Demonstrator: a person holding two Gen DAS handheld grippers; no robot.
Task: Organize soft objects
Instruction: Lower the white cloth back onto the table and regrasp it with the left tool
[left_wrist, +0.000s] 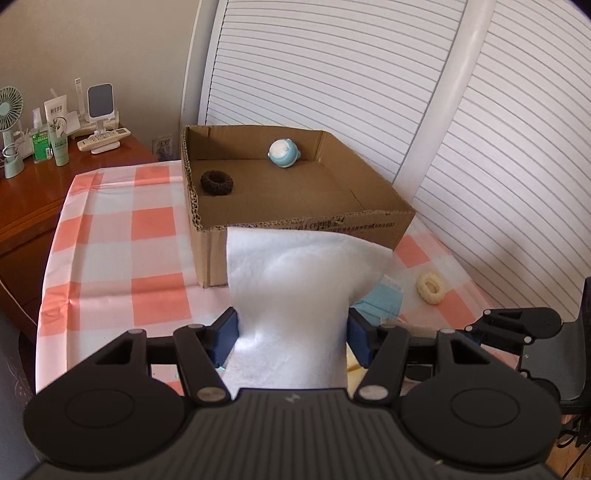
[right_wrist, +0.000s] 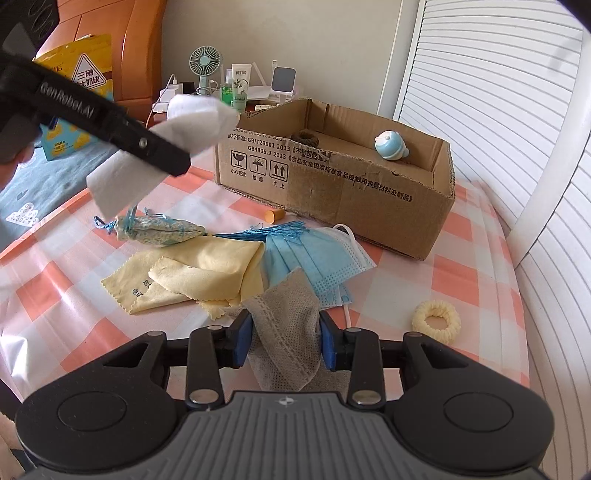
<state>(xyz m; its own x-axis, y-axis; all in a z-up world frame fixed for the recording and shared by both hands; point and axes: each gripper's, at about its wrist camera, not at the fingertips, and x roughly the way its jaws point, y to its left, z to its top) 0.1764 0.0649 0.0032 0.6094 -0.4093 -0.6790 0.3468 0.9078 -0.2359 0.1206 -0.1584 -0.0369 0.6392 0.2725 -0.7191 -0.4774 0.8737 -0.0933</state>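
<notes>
My left gripper (left_wrist: 293, 332) is shut on a white cloth (left_wrist: 295, 280), which it holds in the air in front of the open cardboard box (left_wrist: 214, 254). From the right wrist view the same white cloth (right_wrist: 192, 122) hangs from its black finger (right_wrist: 162, 151) left of the box (right_wrist: 332, 184). Inside the box lie a blue-and-white round toy (left_wrist: 283, 152) and a dark brown scrunchie (left_wrist: 217, 182). My right gripper (right_wrist: 286, 343) is shut on a grey mesh cloth (right_wrist: 284, 302) low over the checked tablecloth (right_wrist: 74, 295).
On the table lie blue face masks (right_wrist: 314, 258), yellow cloths (right_wrist: 207, 273), a tasselled sachet (right_wrist: 159, 230), a small orange piece (right_wrist: 275, 215) and a cream scrunchie (right_wrist: 436, 321). A wooden cabinet (left_wrist: 37, 199) with a fan and bottles stands left; white louvered doors (left_wrist: 332, 74) run behind.
</notes>
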